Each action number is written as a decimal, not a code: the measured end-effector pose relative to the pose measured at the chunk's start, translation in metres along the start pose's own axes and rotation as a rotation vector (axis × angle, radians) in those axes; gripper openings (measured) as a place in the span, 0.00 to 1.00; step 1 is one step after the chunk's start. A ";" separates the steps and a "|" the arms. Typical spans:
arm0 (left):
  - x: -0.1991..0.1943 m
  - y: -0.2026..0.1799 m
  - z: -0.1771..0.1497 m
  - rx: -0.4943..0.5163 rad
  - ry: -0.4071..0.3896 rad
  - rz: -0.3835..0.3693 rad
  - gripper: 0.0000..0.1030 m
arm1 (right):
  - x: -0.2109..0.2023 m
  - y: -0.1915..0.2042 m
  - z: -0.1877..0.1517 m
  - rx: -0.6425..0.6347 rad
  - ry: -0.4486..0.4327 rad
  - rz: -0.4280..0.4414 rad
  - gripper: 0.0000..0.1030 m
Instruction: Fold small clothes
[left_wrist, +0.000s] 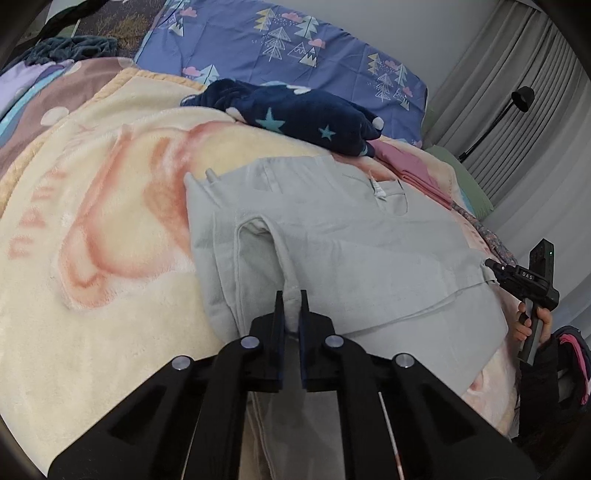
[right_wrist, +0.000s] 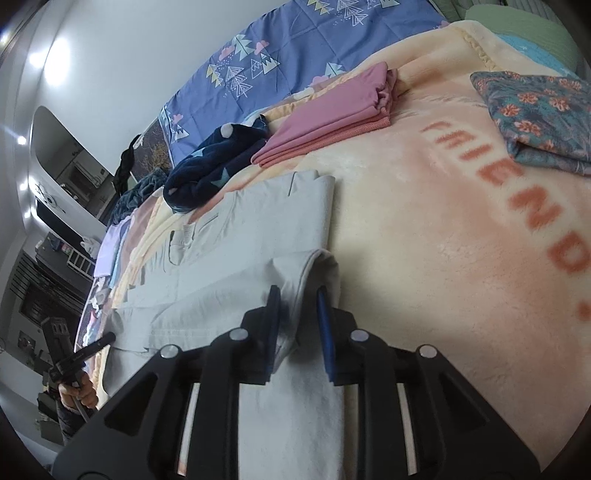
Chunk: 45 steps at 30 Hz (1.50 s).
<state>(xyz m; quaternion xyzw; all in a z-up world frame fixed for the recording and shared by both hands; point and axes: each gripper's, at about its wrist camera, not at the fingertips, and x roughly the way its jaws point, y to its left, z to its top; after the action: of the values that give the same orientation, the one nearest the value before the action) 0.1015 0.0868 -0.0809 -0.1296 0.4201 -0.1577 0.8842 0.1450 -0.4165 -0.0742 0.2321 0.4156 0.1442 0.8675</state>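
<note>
On my feeds the pale grey cotton shorts (left_wrist: 332, 236) lie flat on the cream and peach fleece blanket (left_wrist: 110, 229) covering the bed, waistband away from me, a white tag showing inside. My left claw (left_wrist: 292, 314) is clamped on a raised fold of the hem. My right claw (right_wrist: 297, 314) stands apart, cloth bunched between its fingers, the pads not pressing it. Past the shorts sits a navy star-print fleece garment (left_wrist: 295, 118) and a folded pink cloth (right_wrist: 332, 114). The near edge of the shorts is hidden under both claws.
</note>
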 end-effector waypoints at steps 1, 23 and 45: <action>-0.004 -0.004 0.000 0.014 -0.011 -0.002 0.05 | -0.001 0.001 0.000 -0.007 0.002 -0.006 0.21; 0.039 0.037 0.094 -0.167 -0.064 0.108 0.15 | 0.051 -0.010 0.092 0.254 -0.066 -0.057 0.18; 0.069 0.063 0.089 -0.062 -0.037 0.138 0.39 | 0.126 0.039 0.114 -0.145 0.057 -0.100 0.34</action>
<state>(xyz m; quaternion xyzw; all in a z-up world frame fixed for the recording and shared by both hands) 0.2232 0.1262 -0.0970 -0.1305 0.4165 -0.0808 0.8961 0.3098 -0.3600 -0.0740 0.1437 0.4398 0.1371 0.8759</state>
